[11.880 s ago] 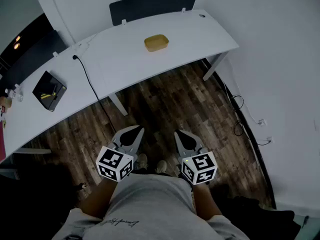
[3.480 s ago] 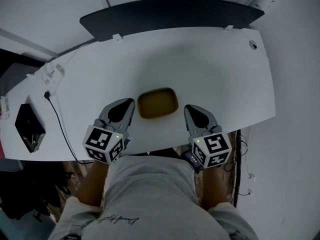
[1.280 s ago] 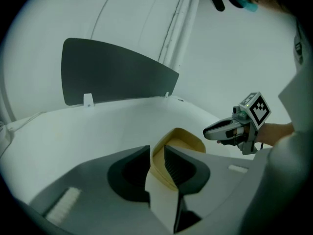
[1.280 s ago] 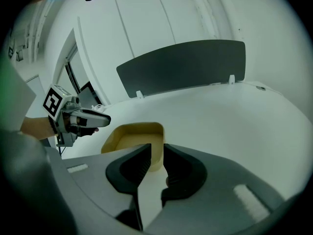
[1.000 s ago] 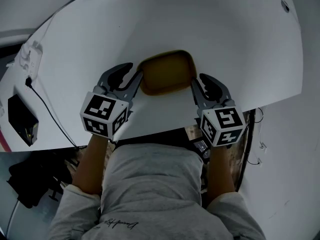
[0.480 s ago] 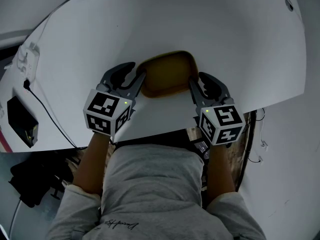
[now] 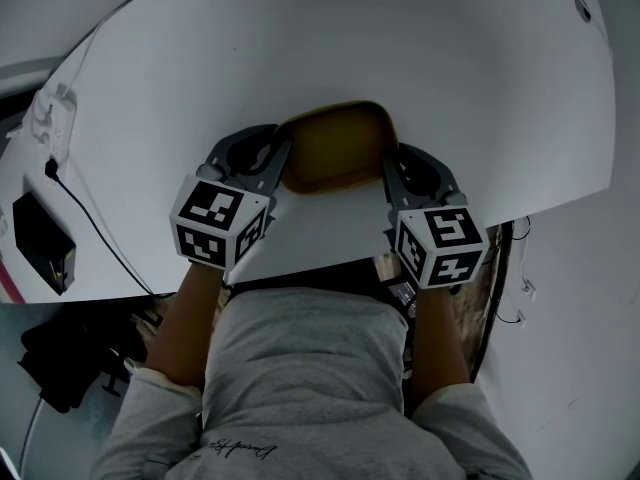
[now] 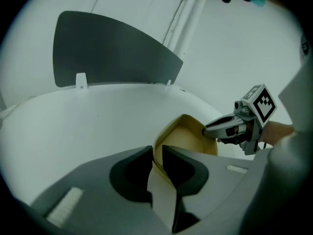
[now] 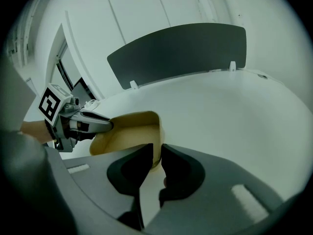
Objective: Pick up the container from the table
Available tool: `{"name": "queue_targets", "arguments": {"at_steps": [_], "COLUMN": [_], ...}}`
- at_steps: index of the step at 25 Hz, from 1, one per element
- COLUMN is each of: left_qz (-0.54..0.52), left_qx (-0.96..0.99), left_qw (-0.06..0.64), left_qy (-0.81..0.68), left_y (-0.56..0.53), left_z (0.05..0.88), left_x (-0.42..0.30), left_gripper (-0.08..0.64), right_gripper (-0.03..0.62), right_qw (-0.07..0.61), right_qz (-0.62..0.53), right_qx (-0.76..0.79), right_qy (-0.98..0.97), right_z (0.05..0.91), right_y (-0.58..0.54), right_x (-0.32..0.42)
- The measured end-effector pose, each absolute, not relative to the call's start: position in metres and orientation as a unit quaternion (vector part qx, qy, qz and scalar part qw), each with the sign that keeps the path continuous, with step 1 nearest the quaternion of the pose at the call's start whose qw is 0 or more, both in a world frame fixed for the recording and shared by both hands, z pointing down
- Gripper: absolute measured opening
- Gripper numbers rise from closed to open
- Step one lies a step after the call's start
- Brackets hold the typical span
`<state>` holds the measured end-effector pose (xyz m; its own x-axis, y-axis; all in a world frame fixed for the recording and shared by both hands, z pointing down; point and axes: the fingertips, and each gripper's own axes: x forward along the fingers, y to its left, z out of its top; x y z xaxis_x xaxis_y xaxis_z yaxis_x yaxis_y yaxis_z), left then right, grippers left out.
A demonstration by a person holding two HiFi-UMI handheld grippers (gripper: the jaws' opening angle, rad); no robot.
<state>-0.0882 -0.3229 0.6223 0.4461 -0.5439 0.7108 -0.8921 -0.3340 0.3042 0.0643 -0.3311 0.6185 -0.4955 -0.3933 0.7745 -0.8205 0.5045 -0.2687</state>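
A shallow tan container (image 7: 338, 148) lies on the white table (image 7: 470, 88), near its front edge. My left gripper (image 7: 283, 160) straddles the container's left wall and my right gripper (image 7: 389, 164) straddles the right wall. In the left gripper view the jaws of the left gripper (image 8: 156, 153) are closing, and their pads press the thin wall of the container (image 8: 188, 136). In the right gripper view the right gripper (image 9: 156, 153) is closing the same way on the container (image 9: 128, 133) at its near corner. Each view shows the other gripper at the opposite rim.
A black box (image 7: 41, 240) and a black cable (image 7: 92, 220) lie at the table's left end. A dark panel (image 8: 107, 53) stands along the table's far edge. A small round hole (image 7: 582, 13) sits in the far right corner. The person's body stands against the front edge.
Both pairs of jaws stood wide around the container's side walls and have now narrowed onto them. The hands and the container have hardly moved.
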Motion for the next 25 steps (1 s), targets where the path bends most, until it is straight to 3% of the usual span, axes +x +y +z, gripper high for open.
{"name": "queue_targets", "arguments": {"at_steps": [25], "left_qz": [0.248], "left_qx": [0.77], "left_qw": [0.342], "left_qy": [-0.478], "left_y": [-0.318], "left_z": [0.606], "left_x": [-0.088], "left_gripper": [0.037], "right_gripper": [0.041], "right_qw": [0.326], "right_qz": [0.316], "right_qx": [0.378], "right_qy": [-0.807], "right_z": [0.602], "right_y": [-0.327], "right_x": [0.069]}}
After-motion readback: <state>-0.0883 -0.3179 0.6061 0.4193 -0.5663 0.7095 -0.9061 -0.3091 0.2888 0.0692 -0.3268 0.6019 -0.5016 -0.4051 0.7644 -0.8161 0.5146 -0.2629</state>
